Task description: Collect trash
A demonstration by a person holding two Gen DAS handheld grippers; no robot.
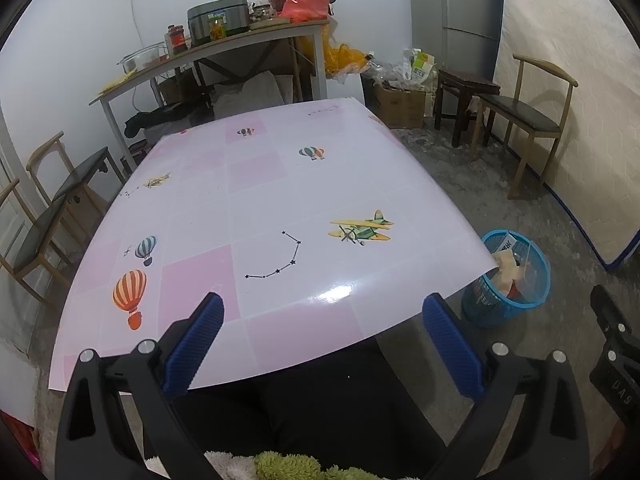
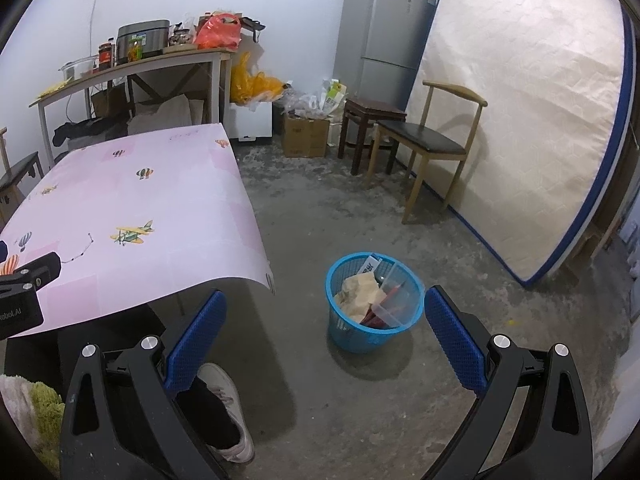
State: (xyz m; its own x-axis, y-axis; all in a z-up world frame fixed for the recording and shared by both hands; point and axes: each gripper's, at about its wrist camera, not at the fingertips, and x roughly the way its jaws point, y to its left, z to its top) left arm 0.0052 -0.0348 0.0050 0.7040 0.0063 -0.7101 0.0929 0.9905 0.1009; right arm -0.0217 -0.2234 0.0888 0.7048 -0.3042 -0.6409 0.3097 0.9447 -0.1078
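One shoe (image 2: 230, 412) only in right view; basket (image 2: 374, 336) rim unobstructed.

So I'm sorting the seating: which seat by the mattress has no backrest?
The dark wooden stool beside the fridge. The chair next to it has a curved backrest and light frame.

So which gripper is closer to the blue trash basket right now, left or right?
Right. The right gripper hangs open over the floor with the blue trash basket just ahead between its fingers. The left gripper is open over the near table edge, with the basket off to its right.
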